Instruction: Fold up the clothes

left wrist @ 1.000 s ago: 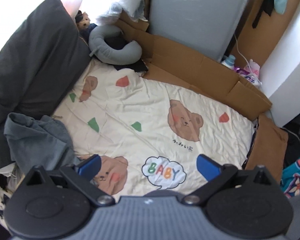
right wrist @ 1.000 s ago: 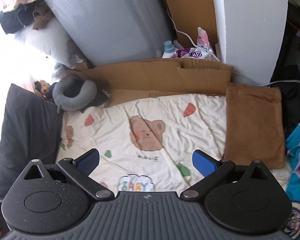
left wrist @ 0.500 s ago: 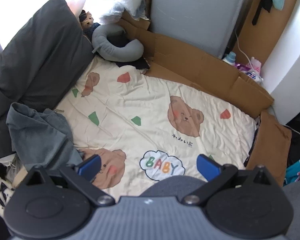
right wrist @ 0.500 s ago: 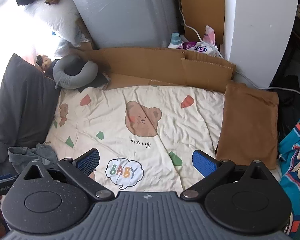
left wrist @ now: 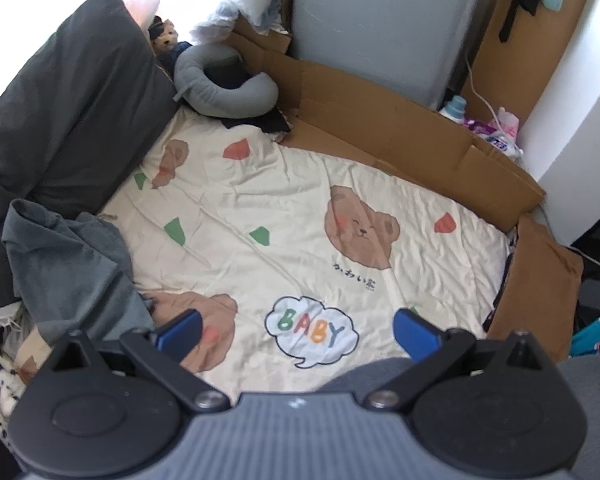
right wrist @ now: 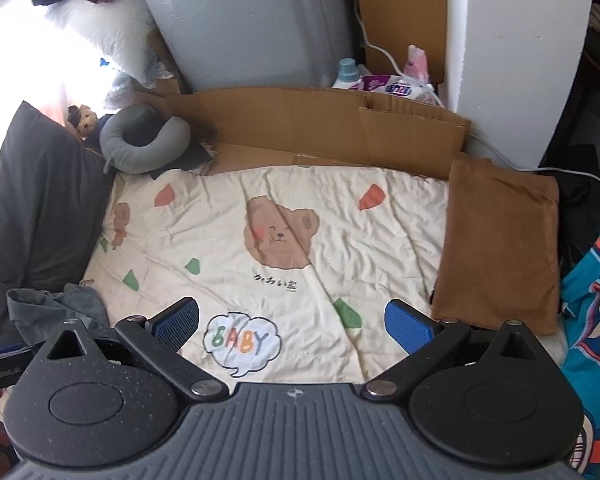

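**Both grippers spread above the bear blanket, clothes heaped at its left edge**

My left gripper (left wrist: 298,330) hangs over the near part of the cream bear-print blanket (left wrist: 284,208) with its blue pads wide apart and nothing between them; my right gripper (right wrist: 292,322) hangs the same way, pads spread and empty, above the "BABY" cloud (right wrist: 242,342) printed on the blanket. The clothes to fold are a crumpled grey-teal garment (left wrist: 66,264) lying on the blanket's left edge, against the dark grey pillow (left wrist: 68,112); its lower folds reach just beside my left gripper's left pad, though I cannot tell whether they touch. A brown cushion (right wrist: 500,244) lies along the blanket's right side; folded cardboard (right wrist: 320,128) stands along its far edge; a grey neck pillow (left wrist: 224,88) sits at the far left corner.
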Demonstrator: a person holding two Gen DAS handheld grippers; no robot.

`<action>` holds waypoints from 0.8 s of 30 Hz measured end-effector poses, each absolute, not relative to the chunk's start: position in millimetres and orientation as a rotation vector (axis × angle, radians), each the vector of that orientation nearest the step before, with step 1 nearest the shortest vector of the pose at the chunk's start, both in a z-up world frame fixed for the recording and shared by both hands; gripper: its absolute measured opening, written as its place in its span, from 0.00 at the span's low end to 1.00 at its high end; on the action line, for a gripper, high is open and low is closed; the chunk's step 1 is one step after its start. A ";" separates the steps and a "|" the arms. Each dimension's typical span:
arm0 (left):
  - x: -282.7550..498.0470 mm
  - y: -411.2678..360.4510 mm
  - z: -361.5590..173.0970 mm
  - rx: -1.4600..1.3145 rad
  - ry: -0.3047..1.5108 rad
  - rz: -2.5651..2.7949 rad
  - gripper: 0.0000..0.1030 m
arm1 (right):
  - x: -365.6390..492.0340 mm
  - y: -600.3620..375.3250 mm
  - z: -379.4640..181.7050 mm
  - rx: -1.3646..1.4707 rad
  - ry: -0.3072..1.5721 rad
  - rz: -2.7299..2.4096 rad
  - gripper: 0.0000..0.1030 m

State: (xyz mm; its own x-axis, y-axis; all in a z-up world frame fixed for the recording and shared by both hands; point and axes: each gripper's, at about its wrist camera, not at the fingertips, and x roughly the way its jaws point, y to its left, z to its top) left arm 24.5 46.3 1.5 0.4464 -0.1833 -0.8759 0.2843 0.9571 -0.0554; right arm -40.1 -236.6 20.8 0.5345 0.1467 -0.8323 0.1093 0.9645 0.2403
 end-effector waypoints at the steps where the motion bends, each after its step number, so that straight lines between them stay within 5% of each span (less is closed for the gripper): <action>1: 23.9 44.0 -0.3 0.106 1.072 -0.294 1.00 | -40.1 -234.7 19.6 0.276 1.012 0.030 0.99; 24: 17.0 16.2 -10.2 0.143 1.066 -0.296 0.99 | -41.5 -214.3 2.9 0.194 1.052 0.090 0.99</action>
